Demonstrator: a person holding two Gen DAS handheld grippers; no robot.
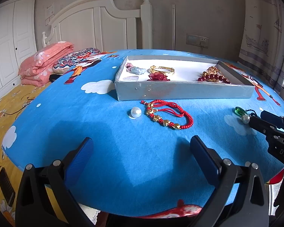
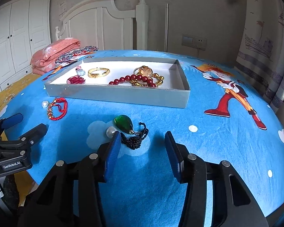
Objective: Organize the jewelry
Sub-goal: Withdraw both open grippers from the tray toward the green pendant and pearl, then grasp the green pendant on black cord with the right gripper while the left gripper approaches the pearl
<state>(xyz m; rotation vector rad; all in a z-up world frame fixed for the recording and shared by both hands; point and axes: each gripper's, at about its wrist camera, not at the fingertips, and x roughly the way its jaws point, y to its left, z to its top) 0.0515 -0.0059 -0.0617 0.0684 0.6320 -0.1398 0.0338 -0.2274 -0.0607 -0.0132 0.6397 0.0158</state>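
Note:
A shallow grey box (image 1: pixel 183 92) (image 2: pixel 123 95) on the blue cloth holds a gold bangle (image 1: pixel 161 69) (image 2: pixel 98 72), a red flower piece (image 1: pixel 158 76), a red bead string (image 2: pixel 134 79) and gold pieces. In front of it lie a red cord bracelet (image 1: pixel 168 114) (image 2: pixel 57 108) and a pearl (image 1: pixel 136 112) (image 2: pixel 45 104). My left gripper (image 1: pixel 142 151) is open and empty, near of these. My right gripper (image 2: pixel 143 145) is open over a green pendant (image 2: pixel 124 123) on a black cord (image 2: pixel 136 141); its left fingertip (image 2: pixel 115 138) is next to a second pearl (image 2: pixel 110 132).
The cloth (image 1: pixel 123 160) covers a round table. A bed with a yellow sheet (image 1: pixel 7 106), a folded pink quilt (image 1: pixel 45 62) and a patterned pillow (image 1: pixel 73 58) lies to the left. A white headboard, wardrobe and curtain stand behind.

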